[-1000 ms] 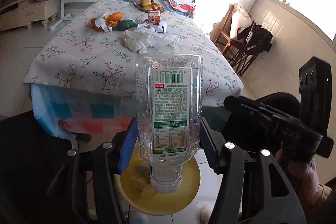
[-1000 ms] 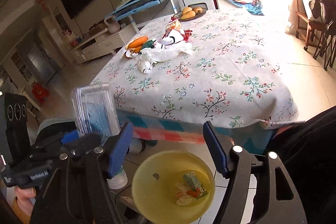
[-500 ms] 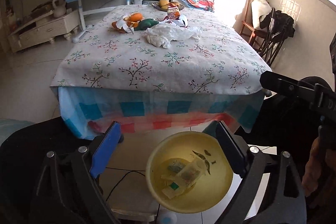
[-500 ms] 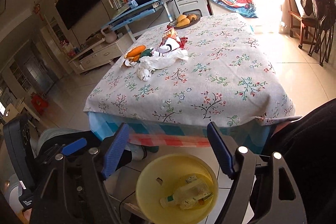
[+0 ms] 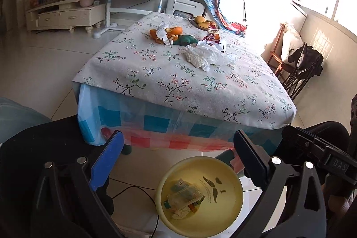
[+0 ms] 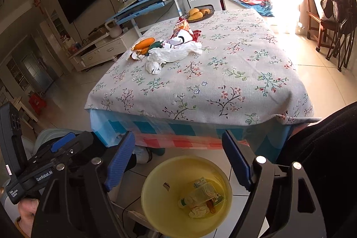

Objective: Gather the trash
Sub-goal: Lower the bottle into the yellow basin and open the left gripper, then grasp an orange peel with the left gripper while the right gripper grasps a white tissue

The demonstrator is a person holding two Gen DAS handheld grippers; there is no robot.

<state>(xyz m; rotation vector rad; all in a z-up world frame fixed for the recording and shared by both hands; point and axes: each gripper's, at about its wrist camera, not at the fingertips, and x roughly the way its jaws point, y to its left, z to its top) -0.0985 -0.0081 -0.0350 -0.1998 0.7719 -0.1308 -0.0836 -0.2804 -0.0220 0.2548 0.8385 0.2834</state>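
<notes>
While we hover both grippers over the round yellow plastic bin (image 5: 232, 191) on the floor, the left gripper (image 5: 178, 162) and right gripper (image 6: 178, 157) have jaws apart and opening wider, nothing between them. That clear plastic bottle with the green label (image 5: 184, 194) lies in the bin on other scraps. More trash, crumpled white tissue (image 5: 207, 57) included, sits on the floral-cloth table (image 5: 156, 81).

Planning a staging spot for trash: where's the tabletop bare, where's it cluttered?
Bare: the near half of the table, from the front edge up to the white crumpled plastic, plus the window-side strip. Crowded: far middle, where plastic, snack bag, orange wrappers and fruit plate cluster.
</notes>
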